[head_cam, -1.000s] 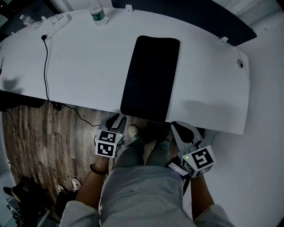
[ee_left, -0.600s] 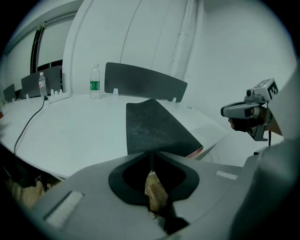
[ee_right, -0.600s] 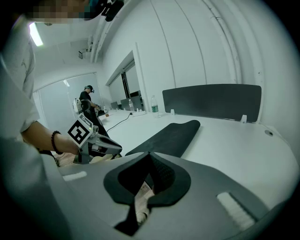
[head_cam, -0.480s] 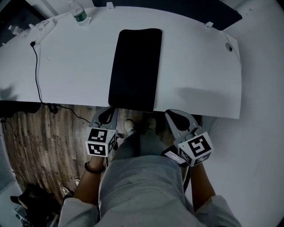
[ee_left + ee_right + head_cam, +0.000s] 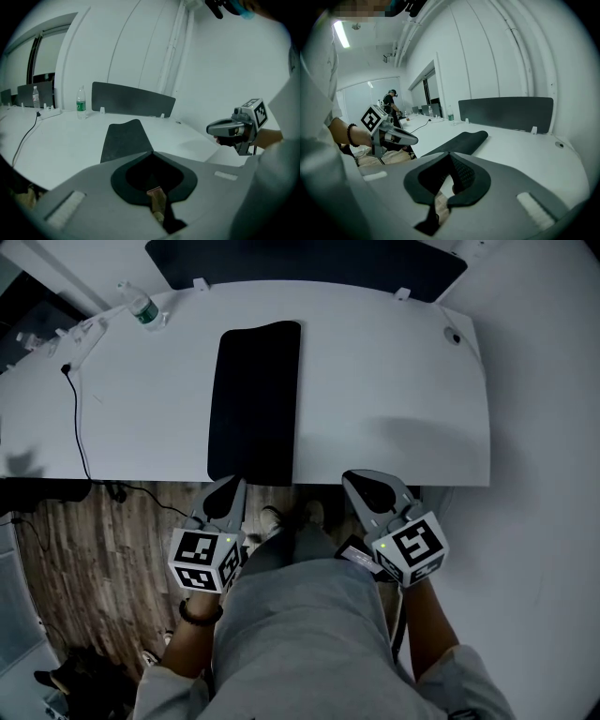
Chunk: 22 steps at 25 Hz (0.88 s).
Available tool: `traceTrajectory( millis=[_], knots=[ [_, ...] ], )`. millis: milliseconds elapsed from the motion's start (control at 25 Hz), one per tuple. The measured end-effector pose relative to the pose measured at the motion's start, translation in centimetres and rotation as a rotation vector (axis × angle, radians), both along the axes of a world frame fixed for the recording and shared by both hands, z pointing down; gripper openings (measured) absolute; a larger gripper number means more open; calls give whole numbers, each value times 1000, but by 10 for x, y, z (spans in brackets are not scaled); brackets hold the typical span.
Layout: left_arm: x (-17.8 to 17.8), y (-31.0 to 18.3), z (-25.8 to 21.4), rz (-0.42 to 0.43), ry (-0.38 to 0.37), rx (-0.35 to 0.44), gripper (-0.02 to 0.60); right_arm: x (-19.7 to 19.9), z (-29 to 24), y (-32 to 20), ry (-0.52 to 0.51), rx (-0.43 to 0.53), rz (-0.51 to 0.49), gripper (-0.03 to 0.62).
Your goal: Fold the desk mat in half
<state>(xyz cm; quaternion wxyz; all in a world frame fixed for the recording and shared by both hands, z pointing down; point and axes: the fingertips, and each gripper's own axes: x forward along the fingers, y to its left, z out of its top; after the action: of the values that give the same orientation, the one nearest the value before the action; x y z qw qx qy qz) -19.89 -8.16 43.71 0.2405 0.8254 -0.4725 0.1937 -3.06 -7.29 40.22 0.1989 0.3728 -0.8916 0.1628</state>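
One desk mat (image 5: 253,404) is lying flat and unfolded on the white bench (image 5: 394,381), long side running away from the person, near end reaching the front edge. The left gripper (image 5: 228,486) is hovering just off the mat's near-left corner. The right gripper (image 5: 364,482) is hanging further right, apart from the mat. Both jaws are pressed together w/ nothing btwn them. Risks: the thin mat is hugging the bench, so jaws could skate over w/o catching an edge; uneven lifting would skew the fold. Count: 1 mat, 2 grippers, 1 bottle (image 5: 141,307), 1 cable (image 5: 77,418).
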Motion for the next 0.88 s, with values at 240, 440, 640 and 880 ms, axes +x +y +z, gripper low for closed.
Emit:
traceTrajectory(
  millis=[240, 440, 640, 880],
  knots=[
    [27, 6, -34, 5, 43, 32, 18, 11, -15, -6, 3, -18, -14, 5],
    [34, 12, -45, -22, 38, 32, 18, 8, -36, -11, -17, 5, -43, 5],
    [28, 8, -55, -51, 33, 55, 18, 0, -51, -15, -39, 19, -71, 5],
    [21, 8, -64, -74, 27, 78, 18, -10, -52, -16, -60, 16, -95, 5]
  ],
)
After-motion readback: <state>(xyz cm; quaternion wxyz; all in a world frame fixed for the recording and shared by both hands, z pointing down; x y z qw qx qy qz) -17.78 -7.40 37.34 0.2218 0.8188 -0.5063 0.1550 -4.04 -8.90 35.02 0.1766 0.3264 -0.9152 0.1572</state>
